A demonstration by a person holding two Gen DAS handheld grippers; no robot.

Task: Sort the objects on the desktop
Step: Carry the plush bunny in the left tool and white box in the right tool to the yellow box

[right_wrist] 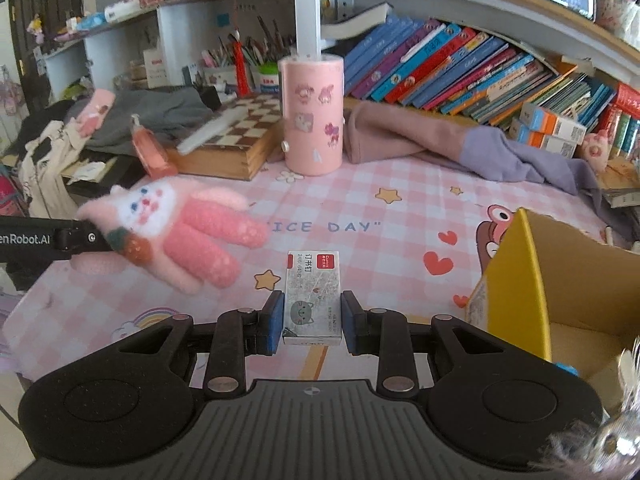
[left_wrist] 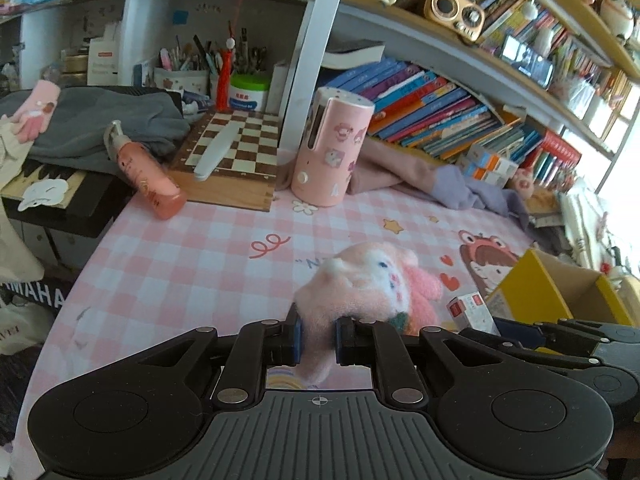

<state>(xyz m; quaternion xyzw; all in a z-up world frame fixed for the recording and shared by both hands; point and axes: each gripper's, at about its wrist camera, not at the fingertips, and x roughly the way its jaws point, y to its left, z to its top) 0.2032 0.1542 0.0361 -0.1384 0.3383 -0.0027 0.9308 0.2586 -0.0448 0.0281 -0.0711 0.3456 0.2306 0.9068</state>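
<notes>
My left gripper point(left_wrist: 318, 338) is shut on a pink plush bunny point(left_wrist: 360, 284) and holds it above the pink checked mat; the bunny also shows in the right wrist view point(right_wrist: 180, 228), hanging from the left gripper's fingers point(right_wrist: 76, 238). My right gripper point(right_wrist: 312, 320) has its jaws around a small staple box point(right_wrist: 312, 296) that lies on the mat; small gaps show on both sides. The box also shows in the left wrist view point(left_wrist: 472, 312). A yellow cardboard box point(right_wrist: 516, 280) stands open at the right.
A pink cylinder holder point(right_wrist: 312, 116) stands at the back centre. A chessboard box point(right_wrist: 236, 140) and a pink pump bottle point(left_wrist: 148, 176) lie at the back left. Clothes point(right_wrist: 480, 148) and books point(right_wrist: 460, 68) line the back. The mat point(right_wrist: 360, 208) ends at the left edge.
</notes>
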